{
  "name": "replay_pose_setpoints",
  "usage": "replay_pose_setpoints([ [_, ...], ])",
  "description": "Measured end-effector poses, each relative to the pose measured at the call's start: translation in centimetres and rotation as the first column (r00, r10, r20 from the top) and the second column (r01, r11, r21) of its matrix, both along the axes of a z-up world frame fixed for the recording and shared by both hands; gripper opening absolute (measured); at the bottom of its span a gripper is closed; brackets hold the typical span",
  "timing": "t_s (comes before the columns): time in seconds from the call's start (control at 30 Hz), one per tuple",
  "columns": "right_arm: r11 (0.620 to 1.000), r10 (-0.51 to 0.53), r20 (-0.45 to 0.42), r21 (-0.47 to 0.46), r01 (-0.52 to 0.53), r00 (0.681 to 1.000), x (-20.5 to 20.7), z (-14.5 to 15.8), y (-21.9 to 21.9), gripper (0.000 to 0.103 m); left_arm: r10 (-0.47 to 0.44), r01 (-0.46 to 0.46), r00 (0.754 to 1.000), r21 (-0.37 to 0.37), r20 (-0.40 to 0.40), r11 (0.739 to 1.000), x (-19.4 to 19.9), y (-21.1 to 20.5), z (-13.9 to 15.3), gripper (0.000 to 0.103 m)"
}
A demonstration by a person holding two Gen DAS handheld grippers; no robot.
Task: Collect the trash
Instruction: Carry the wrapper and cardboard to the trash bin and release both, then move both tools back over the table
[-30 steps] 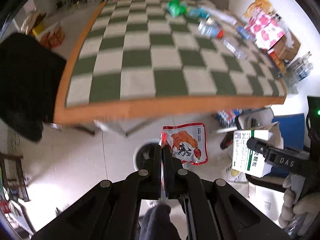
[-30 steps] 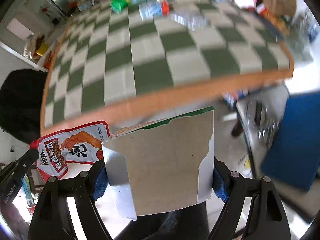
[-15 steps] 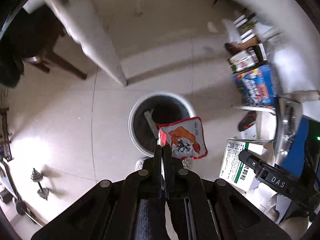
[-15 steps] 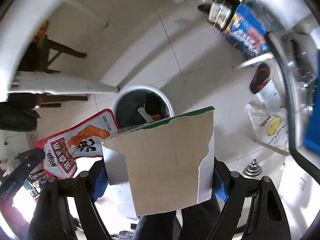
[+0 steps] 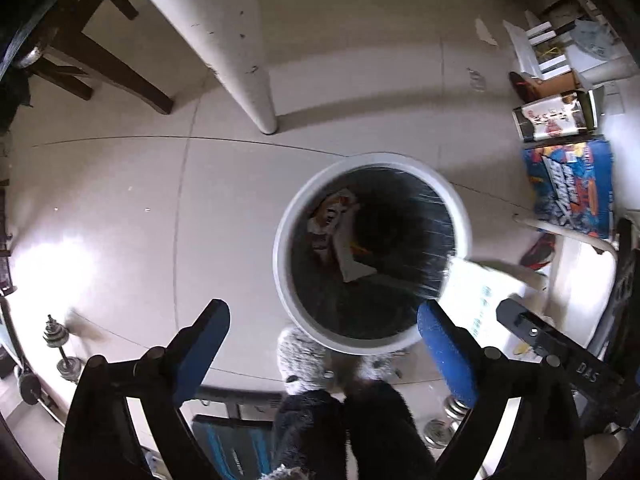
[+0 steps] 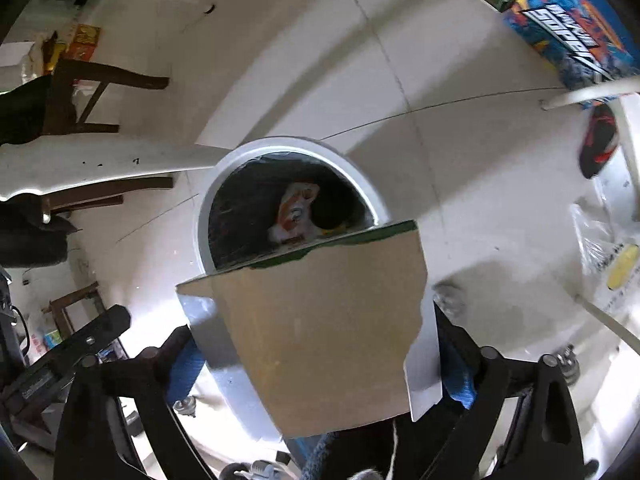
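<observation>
Left gripper (image 5: 322,320) just opened, released, nothing between jaws; snack packet (image 5: 330,220) lies in bin (image 5: 280,240). Right gripper (image 6: 316,344) just opened wider; torn carton (image 6: 320,344) between its jaws, near the bin's rim, grip uncertain.

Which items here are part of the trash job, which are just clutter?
Job: bin; snack wrapper inside it; torn box between the right gripper's open jaws; left gripper, empty.
Clutter: dumbbell; blue carton; chair; shoe.
</observation>
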State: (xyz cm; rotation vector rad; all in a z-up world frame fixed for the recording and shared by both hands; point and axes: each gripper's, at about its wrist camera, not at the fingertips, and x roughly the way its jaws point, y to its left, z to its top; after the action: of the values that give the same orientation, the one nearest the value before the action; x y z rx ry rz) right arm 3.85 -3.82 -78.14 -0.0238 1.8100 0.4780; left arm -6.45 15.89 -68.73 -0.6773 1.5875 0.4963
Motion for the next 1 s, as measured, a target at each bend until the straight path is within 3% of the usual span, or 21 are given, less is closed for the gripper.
replay_pose_setpoints([
  [0.27,0.983,0.162,0.101,-0.109,-0.151,0.982,-1.4,0.8,2.1,0.103,0.003,-0.002,1.000,0.060,-0.014,0.998,-1.7,0.4,1.0,0.101],
  [0.47,0.952,0.254,0.157,-0.216,-0.218,0.954,-2.4,3.8,1.8,0.103,-0.004,0.005,1.000,0.073,-0.018,0.997,-2.9,-0.5,3.6,0.101],
  [0.67,0.945,0.270,0.189,-0.242,-0.222,0.944,-3.7,9.2,1.0,0.103,-0.026,0.027,1.000,0.080,-0.008,0.996,-4.2,-1.5,8.9,0.101],
  [1.0,0.955,0.255,0.241,-0.215,-0.204,0.936,-6.1,22.3,-0.1,0.103,-0.093,0.089,0.995,0.101,0.038,0.991,-6.2,-3.7,20.0,0.101],
])
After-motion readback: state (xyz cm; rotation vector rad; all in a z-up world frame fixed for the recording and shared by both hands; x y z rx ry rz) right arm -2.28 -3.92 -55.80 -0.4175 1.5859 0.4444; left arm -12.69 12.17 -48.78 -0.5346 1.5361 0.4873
